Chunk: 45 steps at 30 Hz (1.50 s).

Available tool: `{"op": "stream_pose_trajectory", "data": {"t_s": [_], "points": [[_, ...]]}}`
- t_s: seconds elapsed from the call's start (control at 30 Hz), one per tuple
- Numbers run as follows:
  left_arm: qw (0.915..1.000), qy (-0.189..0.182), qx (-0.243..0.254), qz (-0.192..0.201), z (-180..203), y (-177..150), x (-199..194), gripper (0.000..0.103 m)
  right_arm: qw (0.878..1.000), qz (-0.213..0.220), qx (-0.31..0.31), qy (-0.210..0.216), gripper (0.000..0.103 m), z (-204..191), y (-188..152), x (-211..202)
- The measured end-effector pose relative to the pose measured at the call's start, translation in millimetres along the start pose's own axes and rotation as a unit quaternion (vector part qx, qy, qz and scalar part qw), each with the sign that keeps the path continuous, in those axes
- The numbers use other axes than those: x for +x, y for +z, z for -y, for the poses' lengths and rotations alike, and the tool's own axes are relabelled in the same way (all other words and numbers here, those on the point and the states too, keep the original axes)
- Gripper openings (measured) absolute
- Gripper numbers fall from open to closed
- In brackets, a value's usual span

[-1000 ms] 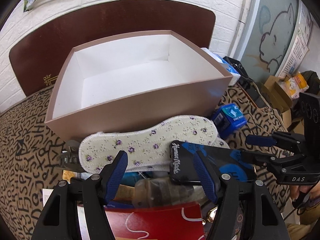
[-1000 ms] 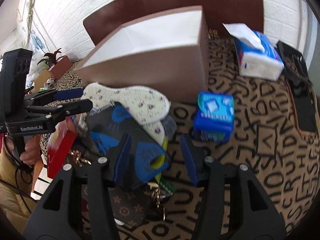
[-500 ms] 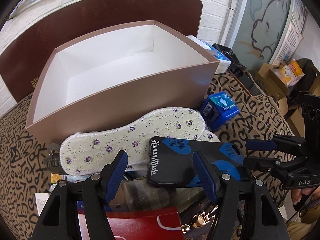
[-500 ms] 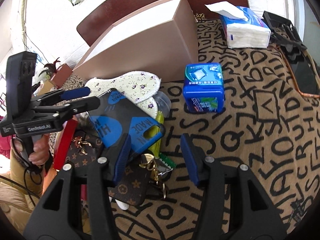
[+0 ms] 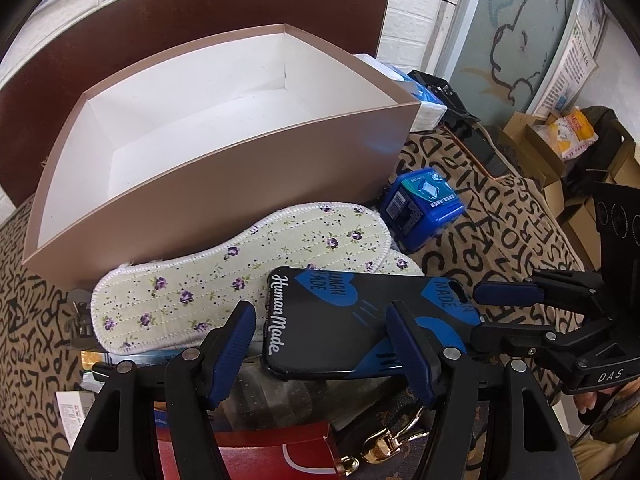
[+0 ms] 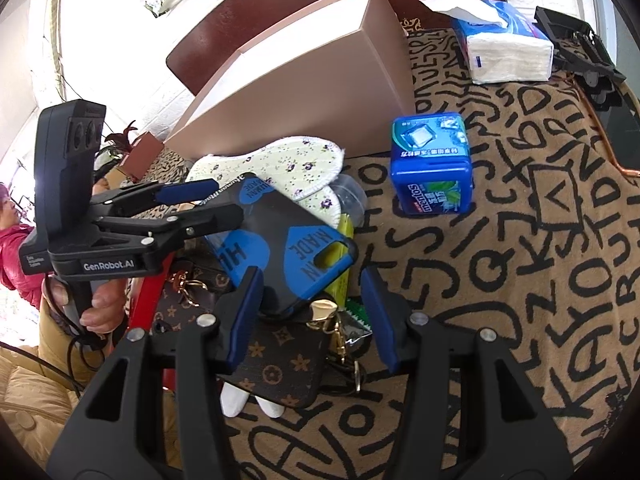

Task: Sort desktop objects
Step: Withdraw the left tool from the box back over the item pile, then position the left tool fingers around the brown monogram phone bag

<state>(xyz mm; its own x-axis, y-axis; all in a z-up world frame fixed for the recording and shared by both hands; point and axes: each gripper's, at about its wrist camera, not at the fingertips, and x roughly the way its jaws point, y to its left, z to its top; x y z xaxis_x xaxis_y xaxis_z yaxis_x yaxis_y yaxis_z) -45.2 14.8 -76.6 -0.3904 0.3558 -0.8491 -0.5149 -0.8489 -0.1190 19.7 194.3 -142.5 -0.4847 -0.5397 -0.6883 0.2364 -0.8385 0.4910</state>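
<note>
Phone case [image 5: 360, 320]: lay atop the pile, one end between the left gripper's [image 5: 320, 344] spread fingers, untouched.
Right gripper [image 6: 312, 312]: fingers apart around its other corner.
Hidden: pile underneath, mostly covered.

Bare patterned cloth [image 6: 560, 280] at right of the right wrist view lies clear; left, the heaped phone case [image 6: 280, 240] and insoles [image 6: 280, 164] crowd, seemingly against the box [image 6: 304, 80].

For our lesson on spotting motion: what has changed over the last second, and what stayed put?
Both grippers closed in on the phone case: the left gripper dipped toward it, the right gripper now straddles its corner. Jaws kept their width; nothing gripped. Case, insole, box and mint tub stayed.
</note>
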Motion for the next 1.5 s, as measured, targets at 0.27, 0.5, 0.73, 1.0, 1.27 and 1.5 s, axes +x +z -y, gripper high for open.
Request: {"op": "stream_pose_trajectory", "data": {"t_s": [0.27,0.5,0.73,1.0,1.27,1.5], "points": [[0.9988,0.01,-0.035,0.034,-23,-6,-30,0.069,1.0,0.017,-0.016,-0.013,0.054,-7,5,-7],[0.9986,-0.014,-0.026,0.044,-23,-32,-59,0.069,1.0,0.007,-0.014,-0.015,0.054,-1,-4,-14],[0.9955,-0.078,0.036,0.041,21,-57,-64,0.071,1.0,-0.012,0.01,-0.019,0.054,13,-24,-18],[0.9952,-0.081,0.051,0.019,44,-76,-68,0.071,1.0,-0.017,0.008,0.011,0.055,7,-37,-15],[0.9992,-0.023,0.008,-0.032,30,-87,-50,0.071,1.0,-0.008,0.009,0.023,0.055,6,-43,-16],[0.9986,-0.047,-0.014,-0.02,25,-85,-46,0.071,1.0,-0.006,0.004,0.019,0.055,3,-44,-16]]}}
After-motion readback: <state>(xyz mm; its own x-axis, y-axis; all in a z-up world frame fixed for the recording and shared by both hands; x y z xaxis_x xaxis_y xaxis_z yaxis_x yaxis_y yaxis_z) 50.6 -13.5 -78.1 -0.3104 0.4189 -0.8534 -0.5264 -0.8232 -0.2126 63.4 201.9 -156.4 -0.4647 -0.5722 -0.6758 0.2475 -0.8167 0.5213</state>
